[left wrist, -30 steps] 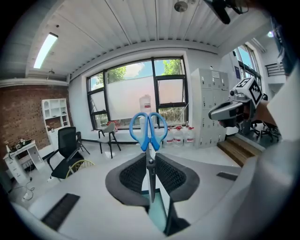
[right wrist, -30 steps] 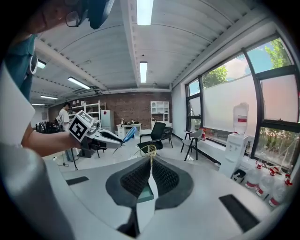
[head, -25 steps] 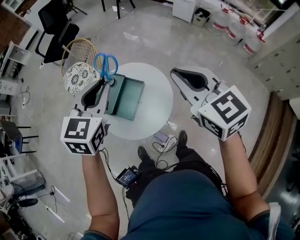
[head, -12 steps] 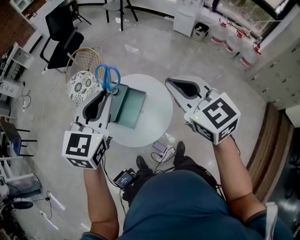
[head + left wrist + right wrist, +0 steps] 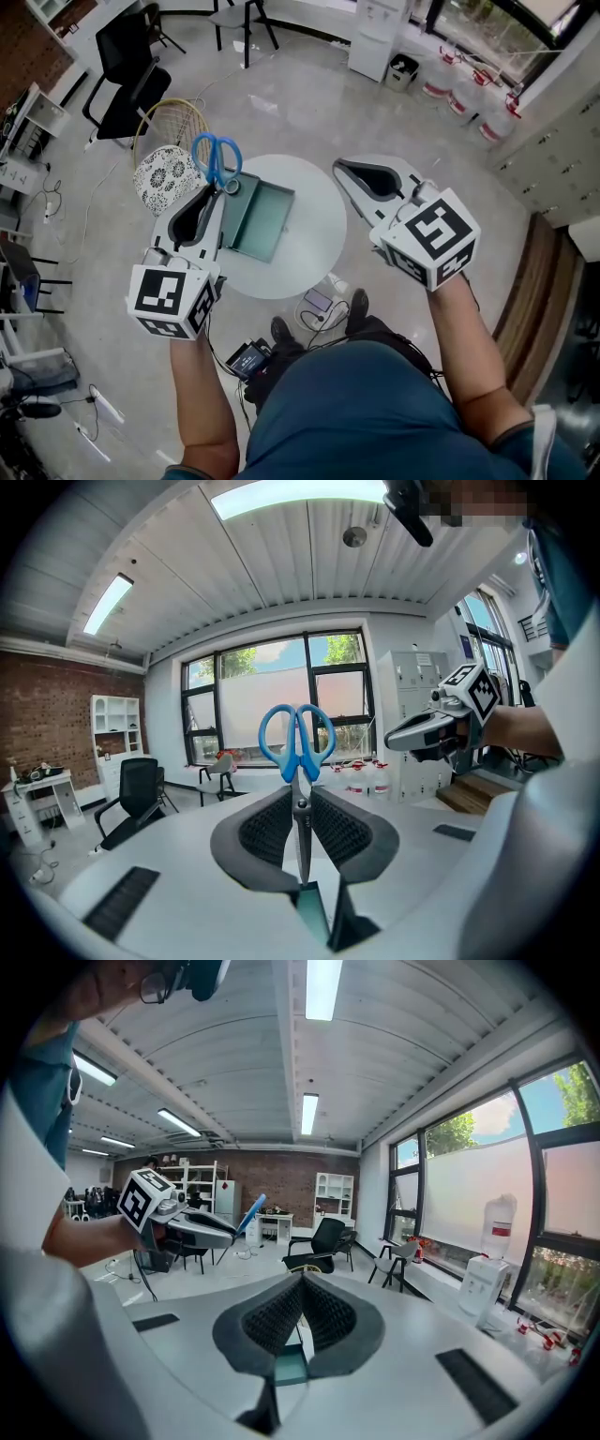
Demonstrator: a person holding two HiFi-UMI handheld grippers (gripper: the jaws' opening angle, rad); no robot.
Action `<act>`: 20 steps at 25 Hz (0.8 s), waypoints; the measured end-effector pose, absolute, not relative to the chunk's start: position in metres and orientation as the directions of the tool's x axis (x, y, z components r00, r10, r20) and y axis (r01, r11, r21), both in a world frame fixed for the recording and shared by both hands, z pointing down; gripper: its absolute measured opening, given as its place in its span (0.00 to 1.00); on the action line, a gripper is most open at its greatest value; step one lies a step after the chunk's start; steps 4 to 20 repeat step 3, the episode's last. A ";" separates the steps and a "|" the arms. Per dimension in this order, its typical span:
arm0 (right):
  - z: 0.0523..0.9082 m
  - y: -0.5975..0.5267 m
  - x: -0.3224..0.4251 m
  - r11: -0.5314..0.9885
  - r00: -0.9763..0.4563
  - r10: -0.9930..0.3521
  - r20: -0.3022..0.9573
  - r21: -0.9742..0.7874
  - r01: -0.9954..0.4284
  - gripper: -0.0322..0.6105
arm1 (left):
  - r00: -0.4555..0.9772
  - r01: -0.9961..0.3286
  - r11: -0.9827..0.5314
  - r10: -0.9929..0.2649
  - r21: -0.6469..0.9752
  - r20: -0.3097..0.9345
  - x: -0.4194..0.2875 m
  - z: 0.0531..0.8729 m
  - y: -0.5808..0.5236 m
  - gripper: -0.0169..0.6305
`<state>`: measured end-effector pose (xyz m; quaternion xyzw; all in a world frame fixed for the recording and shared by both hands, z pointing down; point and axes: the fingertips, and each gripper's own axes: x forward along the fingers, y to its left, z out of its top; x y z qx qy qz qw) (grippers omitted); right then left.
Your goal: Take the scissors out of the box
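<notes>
Scissors (image 5: 216,159) look clear of the box (image 5: 264,217). The left gripper (image 5: 218,187) is clenched on them, pads on the closed blades around the pivot. The blue loops stick out past the jaw tips toward 12 o'clock in the head view. The box sits open on the round table (image 5: 314,248), roughly 5 o'clock from the loops.

Risks, as I read it:
- The grip is on thin, smooth metal held edge-on. The loop end hangs out unsupported, so a quick swing or wrist roll could let the scissors pivot or slide in the pads.
- If they slip, they'd likely fall at the table's 9 o'clock edge, hitting the box rim or going off onto the floor.
- The blade tips point back into the gripper body, so shoving them against anything could drive them inward.

Pose:
- Both forearms are stretched forward, with the grippers near level, noses slightly down and marker cubes toward the person.
- The left gripper is over the table's 9 o'clock side.
- The right gripper (image 5: 341,167) is at 3 o'clock, well apart from the box. Its jaws are closed together with nothing between them.
</notes>
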<state>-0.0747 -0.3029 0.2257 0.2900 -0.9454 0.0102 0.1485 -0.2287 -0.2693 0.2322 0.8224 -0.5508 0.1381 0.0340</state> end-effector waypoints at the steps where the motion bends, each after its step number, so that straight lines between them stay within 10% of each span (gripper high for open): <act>1: 0.226 -0.302 -0.076 0.832 -0.788 -0.545 0.288 0.068 -0.550 0.11 | 0.355 -0.916 -0.391 -0.896 -0.095 0.265 -0.230 0.233 -0.269 0.15; 20: 0.227 -0.301 -0.078 0.833 -0.788 -0.543 0.290 0.071 -0.548 0.11 | 0.355 -0.916 -0.391 -0.896 -0.093 0.266 -0.231 0.234 -0.268 0.15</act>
